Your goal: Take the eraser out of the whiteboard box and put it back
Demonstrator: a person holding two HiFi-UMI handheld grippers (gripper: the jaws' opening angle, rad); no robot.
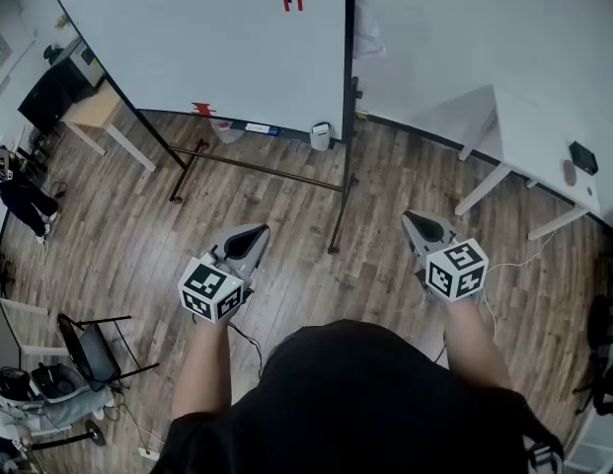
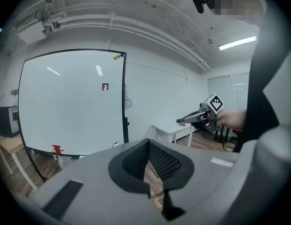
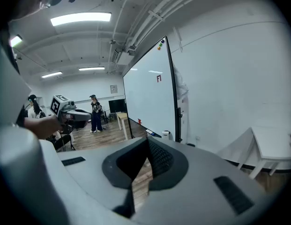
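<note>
A big whiteboard [image 1: 217, 42] on a black stand faces me across the wooden floor. At the right end of its bottom ledge sits a small white box [image 1: 321, 136], also visible in the right gripper view as the box [image 3: 167, 135]. Its contents are too small to make out, and I see no eraser. My left gripper [image 1: 255, 231] and right gripper [image 1: 411, 217] hover level over the floor, well short of the board, both shut and empty. In their own views the left gripper [image 2: 147, 142] and right gripper [image 3: 147, 141] have their jaws closed together with nothing between them.
A red mark [image 1: 202, 109] and a small white-and-blue item [image 1: 259, 128] lie along the ledge. A white table [image 1: 543, 136] stands at the right, a wooden desk [image 1: 94, 112] at the left, a folding chair [image 1: 94, 349] near left. A person [image 3: 95, 112] stands far off.
</note>
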